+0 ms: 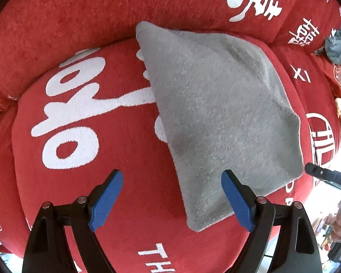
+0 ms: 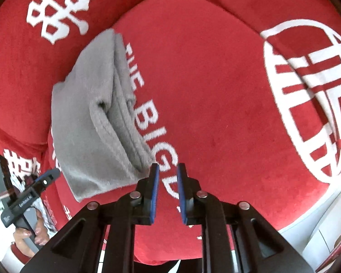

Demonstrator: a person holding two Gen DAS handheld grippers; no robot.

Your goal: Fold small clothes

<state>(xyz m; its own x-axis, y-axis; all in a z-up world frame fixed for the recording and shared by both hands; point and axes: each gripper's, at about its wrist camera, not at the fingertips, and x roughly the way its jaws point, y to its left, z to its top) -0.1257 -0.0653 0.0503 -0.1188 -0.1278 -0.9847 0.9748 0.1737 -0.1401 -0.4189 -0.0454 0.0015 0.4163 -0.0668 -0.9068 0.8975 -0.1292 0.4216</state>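
A folded grey fleece cloth lies flat on a red seat cushion with white lettering. My left gripper hangs straight above the cloth's near left edge, open wide, with nothing touching its blue pads. In the right wrist view the same cloth shows its stacked folded layers along the right side. My right gripper sits just off the cloth's near right corner over bare cushion. Its jaws stand a narrow gap apart with nothing between them. The left gripper appears at the lower left, held by a hand.
The sofa's red backrest rises behind the cushion. A crumpled blue-grey cloth lies at the far right on the sofa. Another red cushion with a white round emblem adjoins on the right. The cushion's front edge drops to a pale floor.
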